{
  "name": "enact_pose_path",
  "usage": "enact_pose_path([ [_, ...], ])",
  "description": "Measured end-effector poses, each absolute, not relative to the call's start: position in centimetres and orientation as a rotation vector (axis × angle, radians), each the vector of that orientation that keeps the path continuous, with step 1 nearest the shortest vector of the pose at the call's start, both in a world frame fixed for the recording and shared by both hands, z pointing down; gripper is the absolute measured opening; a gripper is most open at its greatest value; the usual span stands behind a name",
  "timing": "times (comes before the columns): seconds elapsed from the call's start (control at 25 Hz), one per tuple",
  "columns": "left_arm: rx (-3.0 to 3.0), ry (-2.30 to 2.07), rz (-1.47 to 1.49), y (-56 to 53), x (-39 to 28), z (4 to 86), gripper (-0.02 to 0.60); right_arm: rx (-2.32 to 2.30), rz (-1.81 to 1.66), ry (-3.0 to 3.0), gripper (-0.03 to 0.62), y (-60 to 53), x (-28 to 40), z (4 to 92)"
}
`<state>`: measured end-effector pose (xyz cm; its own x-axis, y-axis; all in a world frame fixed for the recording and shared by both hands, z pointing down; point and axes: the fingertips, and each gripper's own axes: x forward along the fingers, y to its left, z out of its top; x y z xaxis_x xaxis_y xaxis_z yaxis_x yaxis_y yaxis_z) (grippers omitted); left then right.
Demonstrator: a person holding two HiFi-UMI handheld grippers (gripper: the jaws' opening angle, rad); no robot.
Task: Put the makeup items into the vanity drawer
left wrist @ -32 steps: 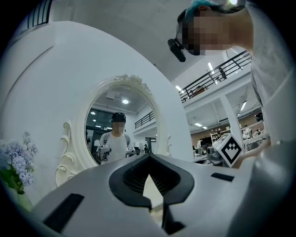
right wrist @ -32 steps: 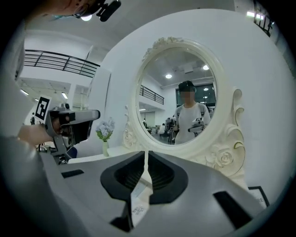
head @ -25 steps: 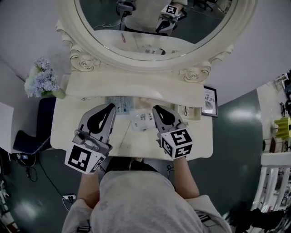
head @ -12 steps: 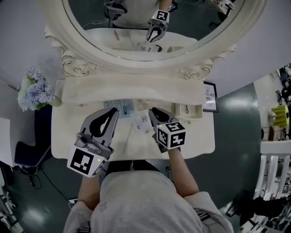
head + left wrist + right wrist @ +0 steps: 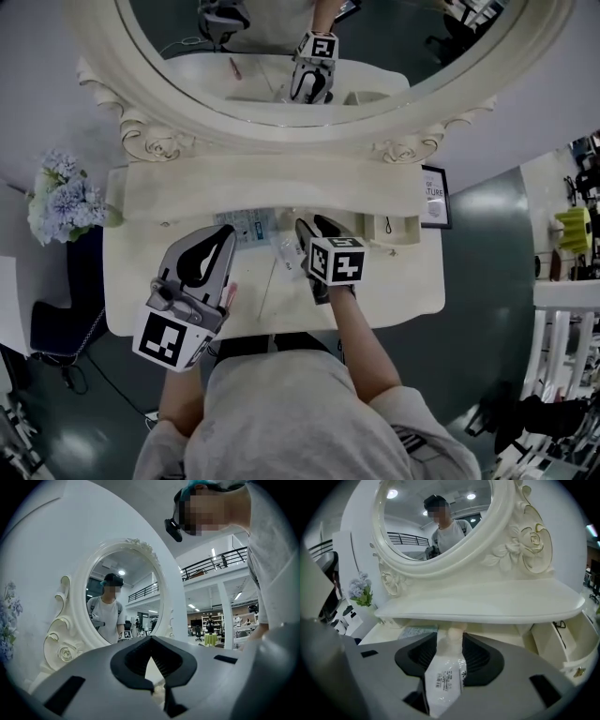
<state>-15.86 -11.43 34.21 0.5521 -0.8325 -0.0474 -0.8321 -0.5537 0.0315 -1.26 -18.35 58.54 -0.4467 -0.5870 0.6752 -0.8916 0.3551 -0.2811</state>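
On the cream vanity table (image 5: 405, 281), head view: both forearms reach forward from the torso. The left gripper (image 5: 225, 232) is held low over the table's left half, nose toward the mirror (image 5: 234, 117). The right gripper (image 5: 314, 230) is at centre, tipped nose-down, with its marker cube on top. A white labelled tube (image 5: 284, 251) lies on the tabletop at its jaws, and a blue sachet (image 5: 246, 223) is just to the tube's left. The vanity drawer (image 5: 389, 230) stands open, just right of the right gripper.

Left gripper view: the left gripper (image 5: 150, 641) points level at the mirror (image 5: 70, 620). Its tips meet, leaving only a thin wedge of gap behind them, and nothing is held.

Right gripper view: the right gripper (image 5: 450, 637) angles down under the vanity shelf (image 5: 487, 604). Its jaws have just been opening and stand wide. The tube (image 5: 445, 677) lies between them, cap end forward, and is not squeezed. The sachet (image 5: 415, 631) is beyond on the left, the open drawer (image 5: 548, 644) to the right. The tube is outside the drawer.
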Motion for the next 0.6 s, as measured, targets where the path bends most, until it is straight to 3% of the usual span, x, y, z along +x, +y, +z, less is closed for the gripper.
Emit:
enact_pose_path([
  [0.28, 2.741, -1.495, -0.074, -11.9, -17.5, 34.9, 0.012, 1.379, 0.875, -2.045, 0.203, -20.1, -2.0, 60.8],
  [0.6, 2.715, -1.51, -0.056, -12.4, -19.0, 35.5, 0.012, 1.395, 0.851, -1.954, 0.21, -21.4, -2.6, 62.8],
])
